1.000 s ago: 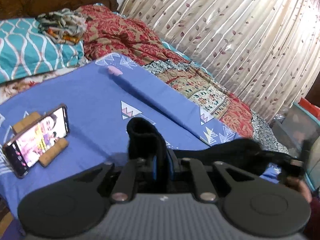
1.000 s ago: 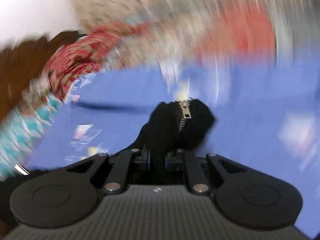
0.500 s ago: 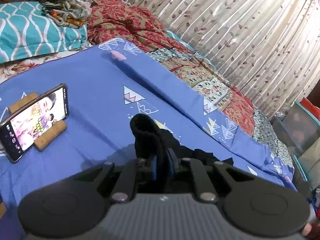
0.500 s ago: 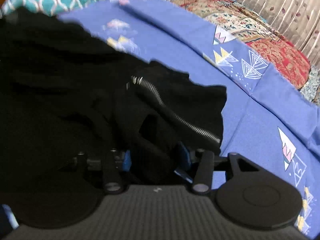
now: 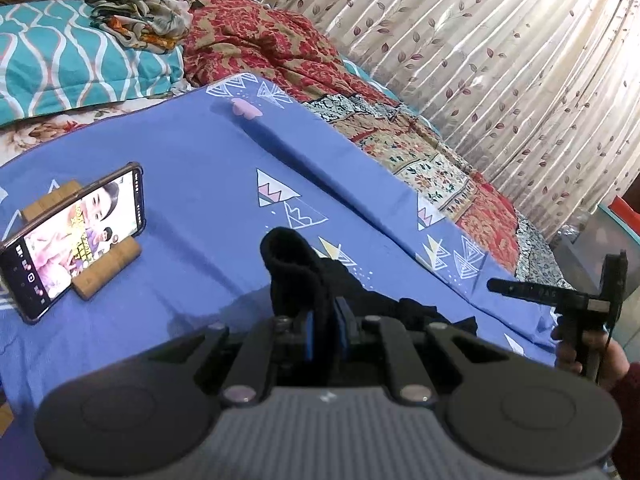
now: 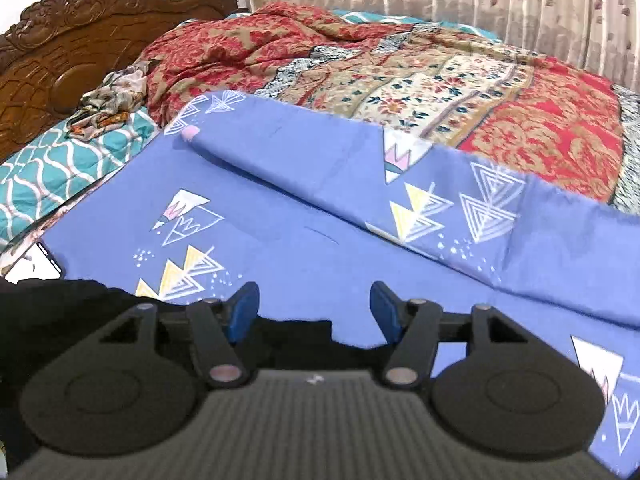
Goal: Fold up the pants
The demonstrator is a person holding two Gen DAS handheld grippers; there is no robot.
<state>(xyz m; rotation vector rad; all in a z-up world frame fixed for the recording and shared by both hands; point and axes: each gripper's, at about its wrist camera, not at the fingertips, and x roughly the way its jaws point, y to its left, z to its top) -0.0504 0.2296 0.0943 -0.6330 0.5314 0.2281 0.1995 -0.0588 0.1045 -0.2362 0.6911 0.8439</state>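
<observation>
1. Pinching a bunched fold of the black pants, your left tool has its blue pads together on the cloth, so that end stands up off the blue sheet of the bed while the rest trails away to the right.
2. Your right tool is opening, its pads apart with nothing between them; the edge of the pants lies just under and behind the pads, let go onto the sheet.
3. In the left view that right tool sits well to the right, in your hand, clear of the cloth.
4. That split probably makes sense: one end anchored keeps the garment from sliding while the freed end settles flat.
5. The phone on its wooden stand is at the left, apart from the pants, so mind it if you sweep the fold that way.
6. The fold looks unfinished; the cloth is bunched, not squared.
</observation>
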